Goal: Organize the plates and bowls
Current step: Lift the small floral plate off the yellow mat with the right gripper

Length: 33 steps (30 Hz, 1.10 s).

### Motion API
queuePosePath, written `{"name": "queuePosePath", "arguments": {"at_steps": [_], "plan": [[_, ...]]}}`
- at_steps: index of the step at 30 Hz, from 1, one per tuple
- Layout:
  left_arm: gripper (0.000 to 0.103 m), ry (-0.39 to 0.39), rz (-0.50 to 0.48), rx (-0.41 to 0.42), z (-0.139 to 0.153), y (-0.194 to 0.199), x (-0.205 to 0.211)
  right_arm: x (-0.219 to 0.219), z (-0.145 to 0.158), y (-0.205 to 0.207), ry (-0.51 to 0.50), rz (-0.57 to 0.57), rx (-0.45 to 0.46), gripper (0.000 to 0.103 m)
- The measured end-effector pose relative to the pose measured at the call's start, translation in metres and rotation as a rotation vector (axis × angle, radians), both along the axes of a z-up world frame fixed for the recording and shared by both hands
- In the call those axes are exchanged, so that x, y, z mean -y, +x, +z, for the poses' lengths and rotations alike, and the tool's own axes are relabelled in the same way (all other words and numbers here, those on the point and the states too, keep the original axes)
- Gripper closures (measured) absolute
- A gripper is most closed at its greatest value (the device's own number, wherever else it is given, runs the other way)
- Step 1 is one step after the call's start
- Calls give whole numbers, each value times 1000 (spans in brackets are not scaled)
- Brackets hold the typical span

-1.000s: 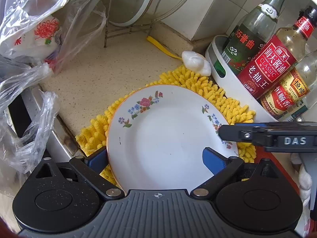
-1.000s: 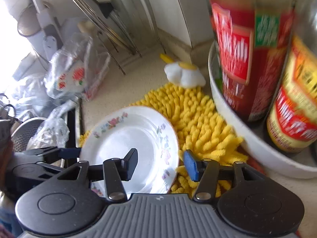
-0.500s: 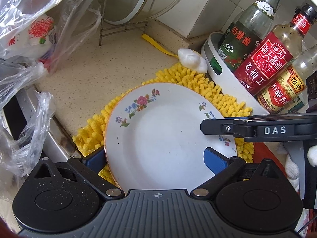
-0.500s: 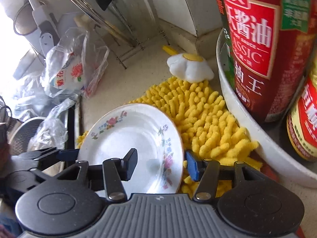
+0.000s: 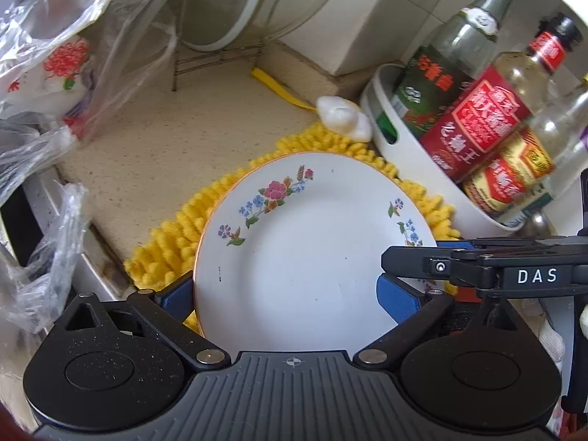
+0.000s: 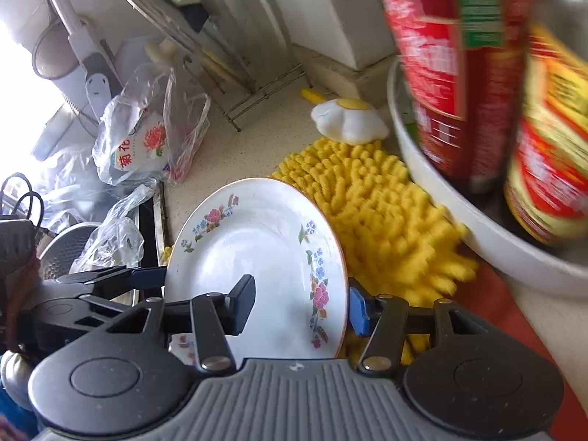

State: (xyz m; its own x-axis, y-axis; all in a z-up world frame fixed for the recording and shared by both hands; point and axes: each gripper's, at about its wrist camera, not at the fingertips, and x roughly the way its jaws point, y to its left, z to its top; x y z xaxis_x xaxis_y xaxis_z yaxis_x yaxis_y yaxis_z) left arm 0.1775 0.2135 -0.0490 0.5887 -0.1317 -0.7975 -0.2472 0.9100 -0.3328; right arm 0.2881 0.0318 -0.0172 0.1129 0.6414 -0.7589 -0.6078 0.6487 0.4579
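Observation:
A white plate with painted flowers (image 5: pixel 301 250) (image 6: pixel 257 242) lies on a yellow shaggy mat (image 5: pixel 165 250) (image 6: pixel 386 213) on the counter. My left gripper (image 5: pixel 286 299) stands wide open at the plate's near edge. Its left pad sits beside the left rim and its right pad hangs over the plate's face. My right gripper (image 6: pixel 299 307) is open too and straddles the plate's right rim, with one pad over the face and the blue pad outside the rim. In the left wrist view the right gripper (image 5: pixel 411 257) reaches in from the right, over that rim.
A white tub (image 5: pixel 371 110) (image 6: pixel 477 242) of sauce bottles (image 5: pixel 474 121) stands close on the right, touching the mat. A white egg-shaped toy (image 5: pixel 343 119) lies behind the mat. Plastic bags (image 5: pixel 55 73) crowd the left by the sink edge (image 5: pixel 84 268). A wire rack (image 5: pixel 217 55) stands at the back wall.
The right gripper has come in closer on the plate's right rim, which now sits deeper between its fingers. The left gripper and the plate have stayed put.

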Motion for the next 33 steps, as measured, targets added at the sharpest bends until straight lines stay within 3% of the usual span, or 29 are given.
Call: {"name": "queuePosePath", "arguments": {"at_steps": [4, 10, 15, 19, 23, 29, 33], "plan": [[2, 7, -75, -7, -4, 4, 17, 21, -9, -7, -24, -36, -52, 52], [4, 130, -146, -4, -9, 0, 26, 43, -12, -18, -4, -107, -90, 54], [3, 125, -155, 4, -16, 3, 21, 36, -20, -23, 9, -116, -98, 58], [3, 134, -167, 14, -18, 7, 27, 34, -22, -19, -13, -118, -79, 70], [7, 126, -129, 0, -15, 6, 26, 36, -8, -32, -30, -83, 12, 70], [7, 142, -131, 6, -4, -3, 42, 56, -2, -39, -16, -106, -6, 70], [7, 153, -173, 7, -7, -3, 58, 69, -20, -33, -37, -156, -76, 70]]}}
